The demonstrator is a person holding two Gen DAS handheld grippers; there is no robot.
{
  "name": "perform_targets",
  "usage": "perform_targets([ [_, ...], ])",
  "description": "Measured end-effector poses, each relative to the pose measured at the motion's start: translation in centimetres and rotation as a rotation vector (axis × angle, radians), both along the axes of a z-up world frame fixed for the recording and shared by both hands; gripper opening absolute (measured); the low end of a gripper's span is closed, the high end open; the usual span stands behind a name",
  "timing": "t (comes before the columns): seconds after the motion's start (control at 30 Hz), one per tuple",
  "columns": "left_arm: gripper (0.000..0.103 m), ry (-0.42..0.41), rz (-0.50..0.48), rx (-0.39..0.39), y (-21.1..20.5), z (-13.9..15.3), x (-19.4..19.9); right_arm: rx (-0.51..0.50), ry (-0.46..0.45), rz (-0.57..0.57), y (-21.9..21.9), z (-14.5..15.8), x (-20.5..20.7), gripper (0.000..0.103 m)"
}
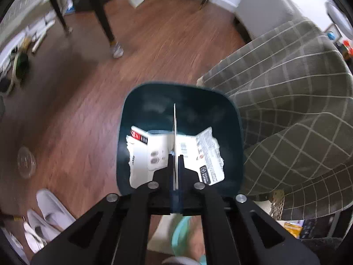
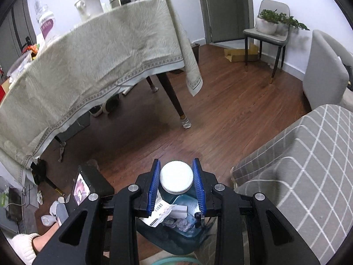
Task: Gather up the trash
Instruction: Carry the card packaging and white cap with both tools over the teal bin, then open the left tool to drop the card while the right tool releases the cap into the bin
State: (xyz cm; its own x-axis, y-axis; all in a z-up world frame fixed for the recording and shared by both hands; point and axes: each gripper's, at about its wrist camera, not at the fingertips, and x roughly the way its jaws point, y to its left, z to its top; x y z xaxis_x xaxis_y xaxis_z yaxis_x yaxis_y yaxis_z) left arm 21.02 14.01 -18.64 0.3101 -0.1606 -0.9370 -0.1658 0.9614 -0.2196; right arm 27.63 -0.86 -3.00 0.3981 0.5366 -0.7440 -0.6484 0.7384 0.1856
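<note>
Left wrist view: the left tool [image 1: 175,154] pinches a thin card [image 1: 175,132] over the bin [image 1: 132,101]; right tool [image 2: 176,176] clamps a bottle [image 2: 176,176]. Next, release at twelve o'clock.

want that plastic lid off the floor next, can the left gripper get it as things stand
Probably not yet: the left gripper is shut on a flat white card over the teal bin. The clear lid lies unobstructed on bare floor.

Right gripper [image 2: 176,177] clamped on white-capped bottle [image 2: 176,176] above, apparently, dark bin [image 2: 167,240].
</note>
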Motion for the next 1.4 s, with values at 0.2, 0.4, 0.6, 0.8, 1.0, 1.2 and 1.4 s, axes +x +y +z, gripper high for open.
perform_targets([
  [0.2, 0.033, 0.014, 0.004, -0.007, 1.1, -0.1, -1.2, -0.045, 0.040, 0.005, 1.8, -2.2, 0.4, 0.030],
  [0.4, 0.047, -0.027, 0.043, -0.017, 2.9, 0.9, -2.2, -0.103, 0.077, 0.024, 3.9, -4.7, 0.2, 0.030],
  [0.6, 0.061, -0.110, 0.084, -0.005, 4.4, 2.3, -3.0, -0.174, 0.120, 0.032, 5.6, -8.0, 0.1, 0.030],
  [0.8, 0.061, -0.224, 0.135, -0.015, 5.5, 4.5, -3.5, -0.238, 0.172, 0.034, 6.0, -11.7, 0.1, 0.030],
  [1.0, 0.058, -0.335, 0.176, -0.030, 6.3, 6.5, -3.9, -0.321, 0.221, 0.043, 5.7, -16.3, -0.6, 0.030],
  [1.2, 0.052, -0.405, 0.180, -0.011, 6.0, 8.2, -4.1, -0.330, 0.278, 0.064, 5.5, -19.6, -1.5, 0.030],
  [1.4, 0.048, -0.492, 0.160, 0.033, 4.7, 10.3, -4.7, -0.350, 0.284, 0.090, 5.4, -20.7, -2.5, 0.030],
])
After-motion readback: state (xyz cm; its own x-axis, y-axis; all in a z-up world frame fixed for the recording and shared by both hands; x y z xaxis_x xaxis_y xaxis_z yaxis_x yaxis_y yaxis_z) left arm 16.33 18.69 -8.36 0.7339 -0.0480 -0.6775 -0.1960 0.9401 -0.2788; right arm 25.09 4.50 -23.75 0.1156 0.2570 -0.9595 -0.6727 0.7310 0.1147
